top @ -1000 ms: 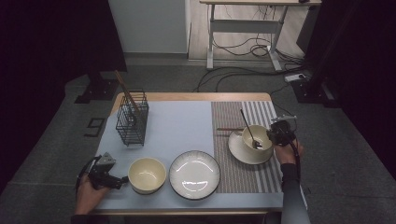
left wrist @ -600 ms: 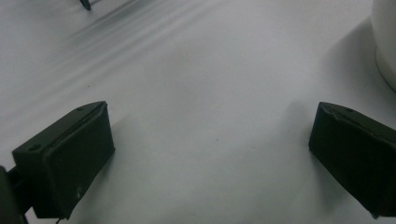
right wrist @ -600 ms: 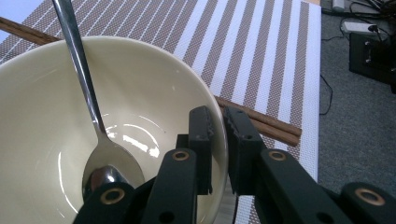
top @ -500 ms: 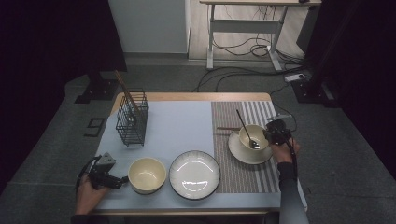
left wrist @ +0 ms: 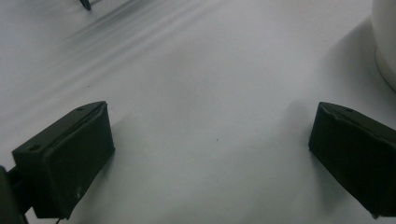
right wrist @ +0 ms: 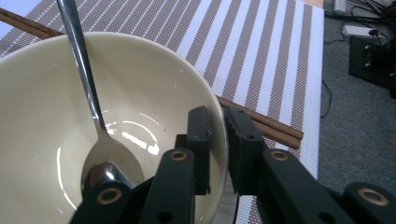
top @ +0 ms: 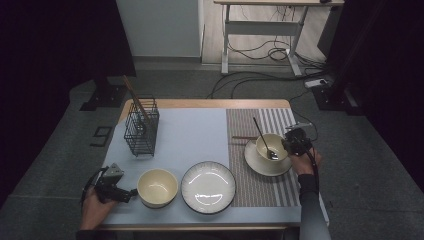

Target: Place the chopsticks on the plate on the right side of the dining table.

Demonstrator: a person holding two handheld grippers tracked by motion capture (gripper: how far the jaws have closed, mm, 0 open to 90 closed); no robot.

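On the striped mat [top: 260, 185] at the right side of the table, a cream bowl [top: 270, 148] sits on a saucer [top: 260, 165]. A shiny spoon [top: 263, 141] rests inside the bowl, with its handle leaning up over the far rim. The right gripper [top: 296, 141] pinches the bowl's near edge: one jaw is inside the bowl and one is outside, and both press on the wall [right wrist: 223, 140]. Brown chopsticks [right wrist: 261, 122] lie on the mat just behind the bowl.

Over at the left front corner, the left gripper [top: 114, 186] lies low over the pale blue mat [top: 190, 135]. Its jaws stand wide apart with nothing between them. A second cream bowl [top: 157, 187] is just beside it, and next to that is a striped plate [top: 208, 186]. A wire basket [top: 142, 131] stands farther back.
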